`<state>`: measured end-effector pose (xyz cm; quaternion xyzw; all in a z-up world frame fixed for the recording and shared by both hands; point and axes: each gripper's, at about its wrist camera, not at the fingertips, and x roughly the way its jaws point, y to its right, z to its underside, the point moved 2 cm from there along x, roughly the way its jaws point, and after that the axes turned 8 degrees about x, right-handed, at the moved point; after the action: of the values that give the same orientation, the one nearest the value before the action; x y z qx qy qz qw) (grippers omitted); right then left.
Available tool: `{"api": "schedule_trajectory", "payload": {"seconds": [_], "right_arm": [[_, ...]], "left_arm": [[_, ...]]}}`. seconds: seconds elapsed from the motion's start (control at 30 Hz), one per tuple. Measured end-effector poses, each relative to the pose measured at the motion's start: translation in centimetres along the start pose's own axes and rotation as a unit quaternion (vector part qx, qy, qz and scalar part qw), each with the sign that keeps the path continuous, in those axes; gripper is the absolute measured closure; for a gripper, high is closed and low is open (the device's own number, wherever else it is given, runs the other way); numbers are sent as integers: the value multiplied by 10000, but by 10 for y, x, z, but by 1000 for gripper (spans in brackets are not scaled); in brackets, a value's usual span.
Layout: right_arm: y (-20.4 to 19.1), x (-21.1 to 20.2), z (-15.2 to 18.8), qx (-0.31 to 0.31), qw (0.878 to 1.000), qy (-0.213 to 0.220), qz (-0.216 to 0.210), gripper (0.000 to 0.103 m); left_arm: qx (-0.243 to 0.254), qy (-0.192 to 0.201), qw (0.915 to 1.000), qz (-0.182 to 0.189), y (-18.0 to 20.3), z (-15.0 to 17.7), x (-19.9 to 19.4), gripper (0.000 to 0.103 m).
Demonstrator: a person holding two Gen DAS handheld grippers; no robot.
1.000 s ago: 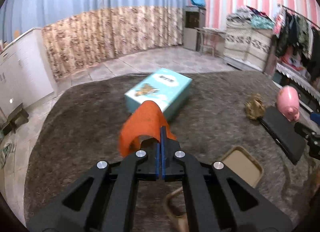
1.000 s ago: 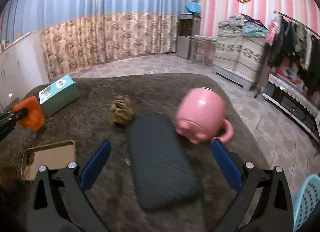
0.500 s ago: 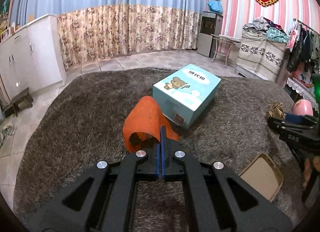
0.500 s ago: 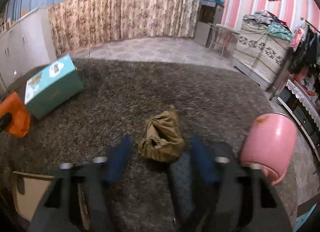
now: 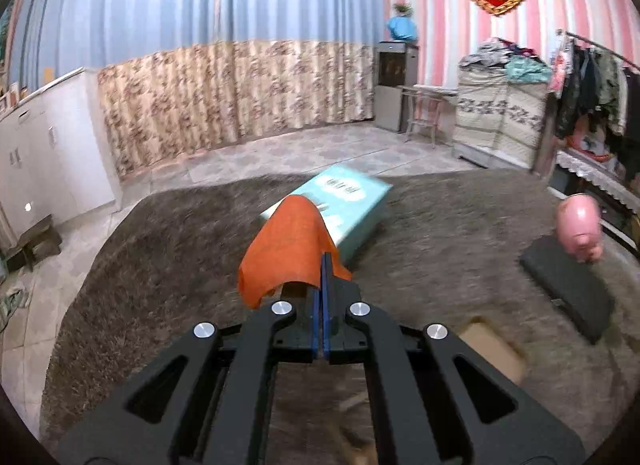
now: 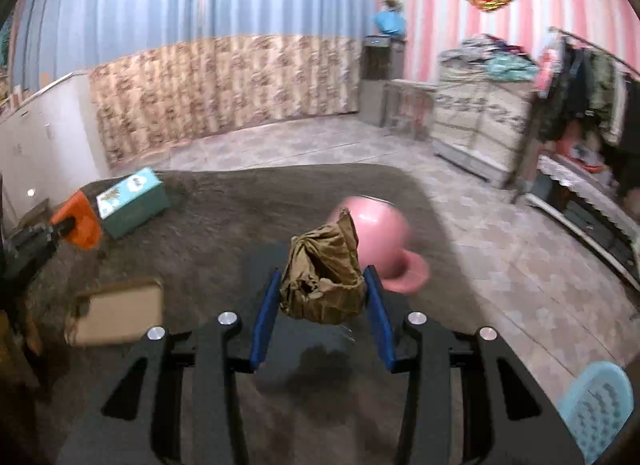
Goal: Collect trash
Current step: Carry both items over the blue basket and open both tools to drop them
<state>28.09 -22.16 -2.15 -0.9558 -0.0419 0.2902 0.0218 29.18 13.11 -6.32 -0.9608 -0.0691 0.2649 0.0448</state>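
My left gripper [image 5: 322,265] is shut on an orange scrap [image 5: 288,249] that arches up over its fingertips, held above the shaggy brown table cover [image 5: 160,265]. In the right wrist view the same orange scrap [image 6: 80,221] shows at the far left. My right gripper [image 6: 323,275] is shut on a crumpled brown paper wad [image 6: 320,261]. Its blue pads press the wad's two sides and the wad hangs clear of the surface. Behind the wad stands a pink pig-shaped mug [image 6: 380,225].
A teal tissue box [image 5: 352,201] lies just beyond the orange scrap. A dark flat case [image 5: 568,285] and the pink mug [image 5: 580,229] sit at the right. A tan phone case [image 5: 492,349] lies near me. A light-blue stool [image 6: 596,401] stands off the table's right edge.
My right gripper went from wide open to closed around the brown wad and lifted it off the table. The left gripper kept its hold on the orange scrap.
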Motion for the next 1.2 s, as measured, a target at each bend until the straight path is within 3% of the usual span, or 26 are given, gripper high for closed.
{"api": "schedule_trajectory", "payload": {"seconds": [0.17,0.3,0.5,0.7,0.93,1.2], "right_arm": [[82,-63,17,423,9967,191,661,61],[144,-108,30,719,9873,418,1351,61],[203,-144,41,1046,9712,679,2028,61],[257,-156,67,1530,9513,576,2612,61],[314,-164,91,2095,9353,545,2799,61],[340,-165,104,2283,9319,534,2768,61]], "left_arm": [[318,355,9977,475,59,-28,-47,103],[522,610,9912,1055,122,-48,-83,103],[838,724,9735,1999,239,-54,-128,103],[1319,623,9504,2748,357,-41,-159,103],[1610,136,9255,3426,469,-18,-161,103],[1972,-114,9159,3494,530,20,-149,103]]}}
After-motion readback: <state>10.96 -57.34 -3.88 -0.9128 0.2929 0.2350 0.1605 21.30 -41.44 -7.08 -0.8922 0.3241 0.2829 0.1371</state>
